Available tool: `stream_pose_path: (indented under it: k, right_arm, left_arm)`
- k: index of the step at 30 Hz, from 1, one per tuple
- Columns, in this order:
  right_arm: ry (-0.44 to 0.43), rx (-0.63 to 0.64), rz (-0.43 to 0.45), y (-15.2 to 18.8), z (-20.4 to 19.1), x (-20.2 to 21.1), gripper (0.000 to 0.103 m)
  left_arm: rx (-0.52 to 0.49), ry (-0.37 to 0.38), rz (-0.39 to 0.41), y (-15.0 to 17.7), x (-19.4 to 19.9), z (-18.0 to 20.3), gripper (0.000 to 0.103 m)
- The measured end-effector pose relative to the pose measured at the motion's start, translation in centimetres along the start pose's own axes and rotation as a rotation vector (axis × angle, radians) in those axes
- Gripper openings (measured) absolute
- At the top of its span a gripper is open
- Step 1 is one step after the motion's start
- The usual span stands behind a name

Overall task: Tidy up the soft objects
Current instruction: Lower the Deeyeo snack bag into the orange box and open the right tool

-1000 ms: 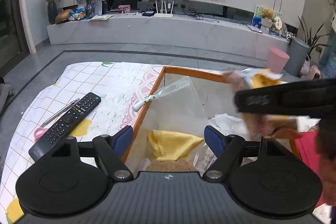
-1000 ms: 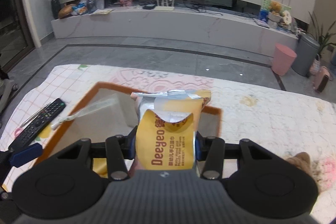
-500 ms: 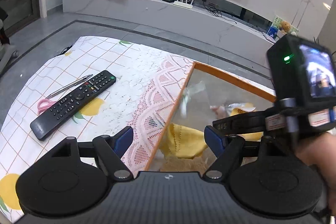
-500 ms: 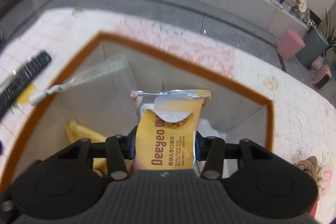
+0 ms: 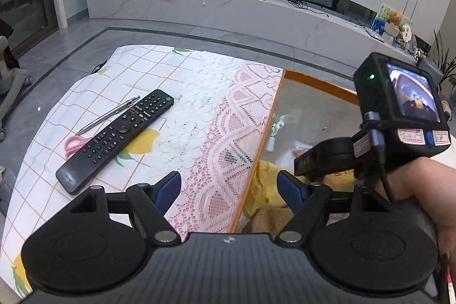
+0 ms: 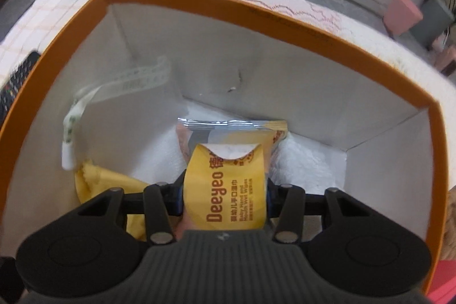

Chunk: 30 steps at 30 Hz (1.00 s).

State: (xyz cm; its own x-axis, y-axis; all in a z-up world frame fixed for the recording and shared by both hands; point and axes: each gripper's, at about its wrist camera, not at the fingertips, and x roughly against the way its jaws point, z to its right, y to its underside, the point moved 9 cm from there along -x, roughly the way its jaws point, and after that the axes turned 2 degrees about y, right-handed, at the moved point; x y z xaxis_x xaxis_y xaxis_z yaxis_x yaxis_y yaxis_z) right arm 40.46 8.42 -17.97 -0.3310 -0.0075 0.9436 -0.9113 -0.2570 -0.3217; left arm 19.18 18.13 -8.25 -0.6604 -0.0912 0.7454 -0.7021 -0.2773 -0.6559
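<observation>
The right gripper [image 6: 225, 197] is clamped across the wipes pack [image 6: 228, 175], low inside the box [image 6: 270, 19], toward its 6 o'clock wall. The pack looks light, squashy and slick, so a mid-body grip suits it. The left gripper [image 5: 229, 185] stands wide, empty, over the box's 9 o'clock rim.

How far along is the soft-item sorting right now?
Done: a yellow cloth and white padding already lie in the orange-rimmed box. In hand: the right gripper holds the wet-wipes pack low inside the box, unreleased. The left gripper is open, empty.
</observation>
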Motion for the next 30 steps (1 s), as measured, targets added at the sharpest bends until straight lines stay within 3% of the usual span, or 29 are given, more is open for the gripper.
stream_pose_path:
  k: [7,15,19,21,25,30]
  right_arm:
    - [-0.001,0.008,0.037,0.7,0.0,0.2,0.050]
    - [0.002,0.050,0.040,1.4,0.0,1.3,0.054]
    - [-0.038,0.042,0.098,0.5,0.1,3.4,0.073]
    - [-0.063,0.041,0.142,-0.1,0.2,5.2,0.073]
    - [-0.097,0.028,0.196,-1.1,0.6,8.4,0.084]
    - [-0.125,0.037,0.266,-1.5,0.9,12.5,0.091]
  left_arm:
    - [-0.057,-0.005,0.012,0.0,0.1,0.7,0.090]
    - [-0.050,-0.016,0.035,-0.8,0.6,0.7,0.090]
    - [-0.062,-0.055,0.058,-1.3,1.3,0.5,0.090]
    - [-0.060,-0.060,0.090,-1.7,2.0,0.3,0.090]
    - [-0.036,-0.014,0.103,-2.1,2.6,0.3,0.090]
    - [-0.030,-0.028,0.152,-2.8,4.1,0.1,0.090]
